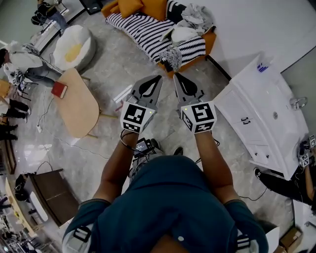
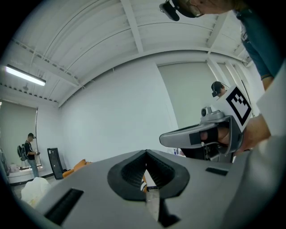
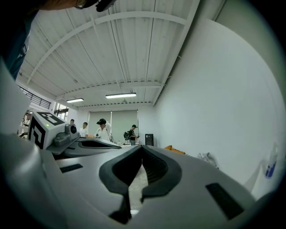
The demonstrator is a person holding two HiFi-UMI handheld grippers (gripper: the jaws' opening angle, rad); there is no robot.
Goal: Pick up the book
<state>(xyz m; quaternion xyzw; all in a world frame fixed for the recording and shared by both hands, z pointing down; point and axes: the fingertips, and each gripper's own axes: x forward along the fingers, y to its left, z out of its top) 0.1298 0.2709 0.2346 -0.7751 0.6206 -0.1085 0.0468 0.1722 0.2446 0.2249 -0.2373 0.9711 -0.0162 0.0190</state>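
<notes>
Awaiting start; nothing yet done. Item: book [image 1: 59, 89], red, flat on table [image 1: 81, 111], at nine o'clock of both grippers, well apart. Both left gripper [image 1: 157, 79] and right gripper [image 1: 177, 77] clenched, empty. Outstanding, by judgement: approach, open, grasp, lift.

The floor [image 1: 113, 74] is polished grey stone or tile, glossy enough to carry glare. The oval desk [image 1: 81, 111] has a smooth, pale wood top with a matt finish. The book [image 1: 59, 89] on it has a plain red cover that looks dull. A striped, soft cloth [image 1: 143, 29] lies over the orange fabric sofa [image 1: 153, 7]. The cabinet [image 1: 256, 108] is smooth and white with a slight sheen. The left gripper [image 1: 157, 79] and right gripper [image 1: 177, 76] have smooth matt grey plastic fingers [image 2: 89, 188] lined with black ribbed, rubbery pads [image 2: 127, 172]. The person's shirt [image 1: 173, 202] is teal cloth.
</notes>
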